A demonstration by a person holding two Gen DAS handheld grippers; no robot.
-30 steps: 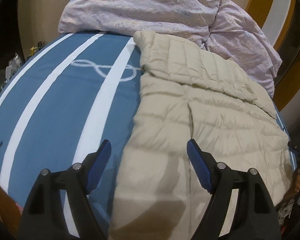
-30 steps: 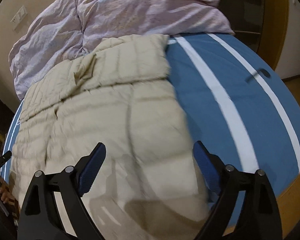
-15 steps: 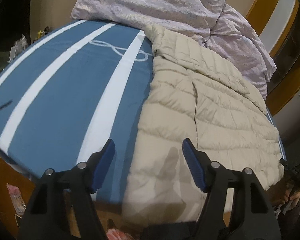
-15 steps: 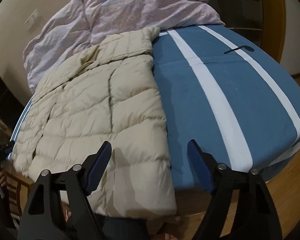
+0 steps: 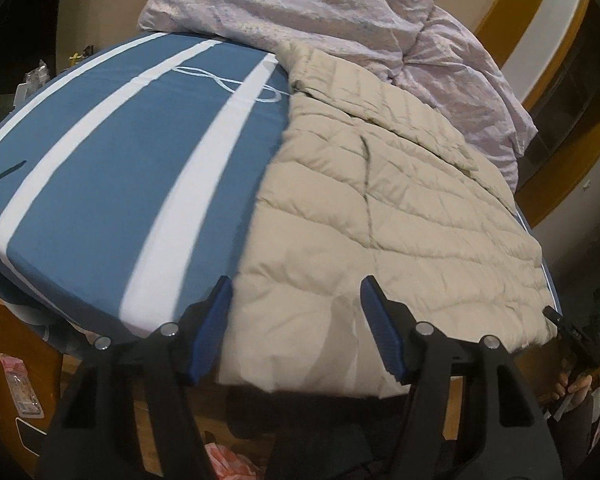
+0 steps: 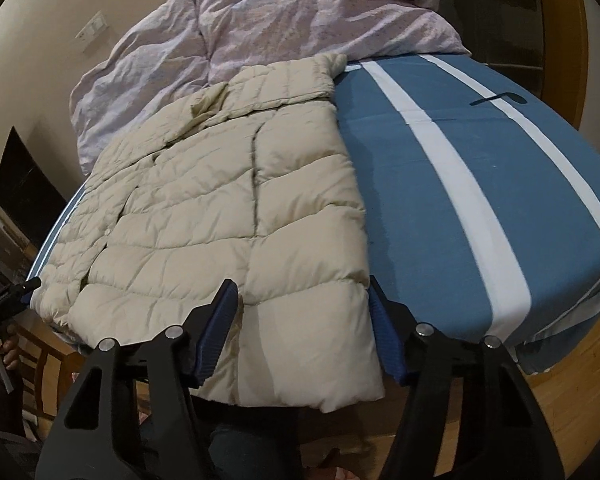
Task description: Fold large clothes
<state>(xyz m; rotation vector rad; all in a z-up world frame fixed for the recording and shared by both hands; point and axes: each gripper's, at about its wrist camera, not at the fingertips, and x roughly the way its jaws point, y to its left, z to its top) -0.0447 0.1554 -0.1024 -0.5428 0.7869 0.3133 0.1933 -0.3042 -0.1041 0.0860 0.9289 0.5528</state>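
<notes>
Here, beige jacket [image 6: 228, 216] (quilted), blue bed [image 6: 480, 200]

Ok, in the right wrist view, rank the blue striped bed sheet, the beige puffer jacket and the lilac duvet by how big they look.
1. Beige puffer jacket and blue striped bed sheet: alike, and the jacket hides part of the sheet.
2. Lilac duvet: smallest, though it lies farthest away.

Jacket [image 6: 228, 216] on bed [image 6: 480, 184]; duvet [image 6: 284, 20] behind

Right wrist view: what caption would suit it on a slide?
Open right gripper, jaws just closing, straddles the hem of a beige puffer jacket on a blue-striped bed.
</notes>
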